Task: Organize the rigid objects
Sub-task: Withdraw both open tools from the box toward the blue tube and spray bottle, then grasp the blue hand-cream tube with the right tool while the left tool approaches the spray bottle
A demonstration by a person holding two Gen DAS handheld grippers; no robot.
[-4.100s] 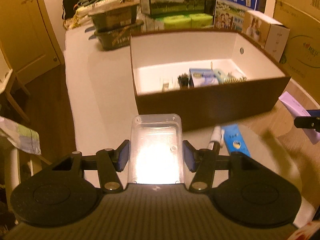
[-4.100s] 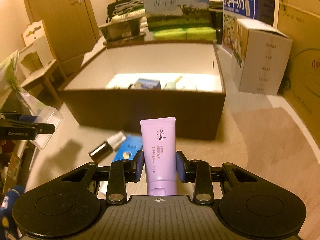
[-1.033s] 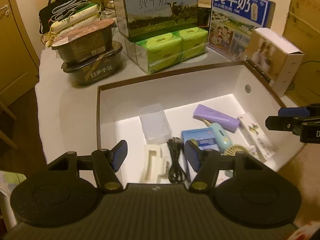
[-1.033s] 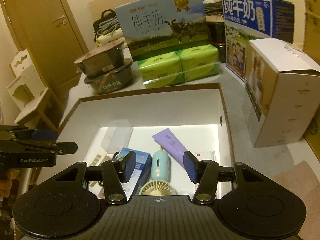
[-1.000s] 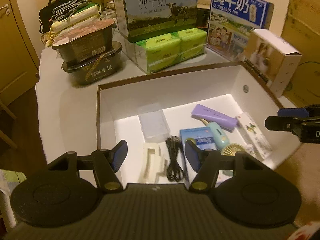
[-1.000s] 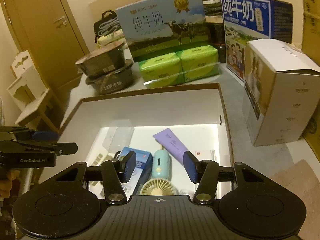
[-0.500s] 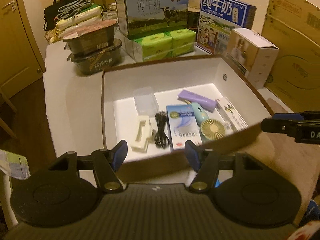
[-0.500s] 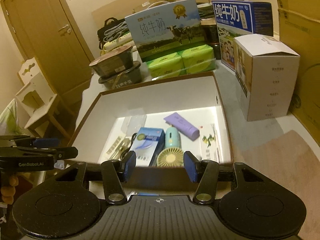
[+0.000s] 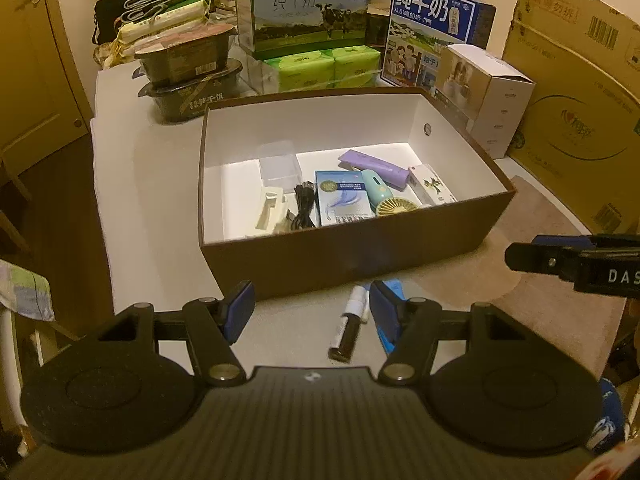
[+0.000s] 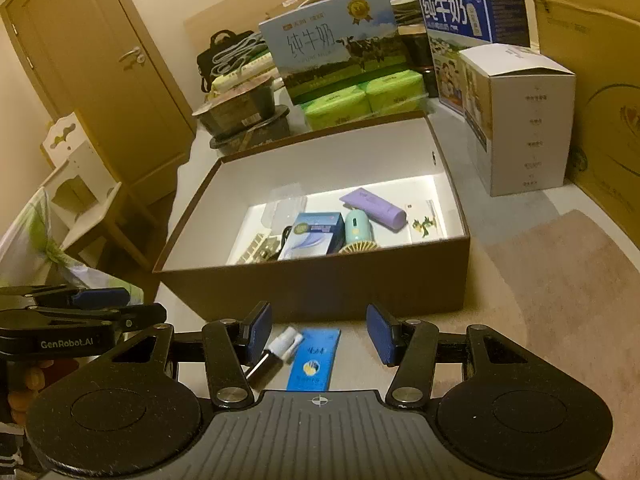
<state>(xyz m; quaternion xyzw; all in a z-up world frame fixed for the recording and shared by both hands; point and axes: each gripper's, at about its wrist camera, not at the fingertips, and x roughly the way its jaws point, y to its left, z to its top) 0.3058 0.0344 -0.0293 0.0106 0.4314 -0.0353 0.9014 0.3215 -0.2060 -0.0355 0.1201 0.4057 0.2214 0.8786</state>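
Note:
A brown box [image 9: 352,246] with a white inside holds a clear plastic case [image 9: 279,165], a purple tube [image 9: 374,164], a blue carton [image 9: 342,197], a mint hand fan [image 9: 384,196], a black cable and more. It also shows in the right wrist view [image 10: 320,286]. On the table in front of it lie a small spray bottle [image 9: 352,322] and a flat blue packet [image 10: 314,358]. My left gripper [image 9: 312,310] is open and empty, just above the bottle. My right gripper [image 10: 319,334] is open and empty above the packet.
Milk cartons [image 9: 300,8], green tissue packs [image 9: 320,66], dark food bowls [image 9: 188,76], a white box [image 9: 486,96] and big cardboard cartons [image 9: 576,92] stand behind and right of the brown box. The table's left edge drops to the floor, near a door [image 10: 100,60].
Both grippers have pulled back and down from over the box to the table in front of it. The clear case and purple tube, held 4 s ago, lie in the box.

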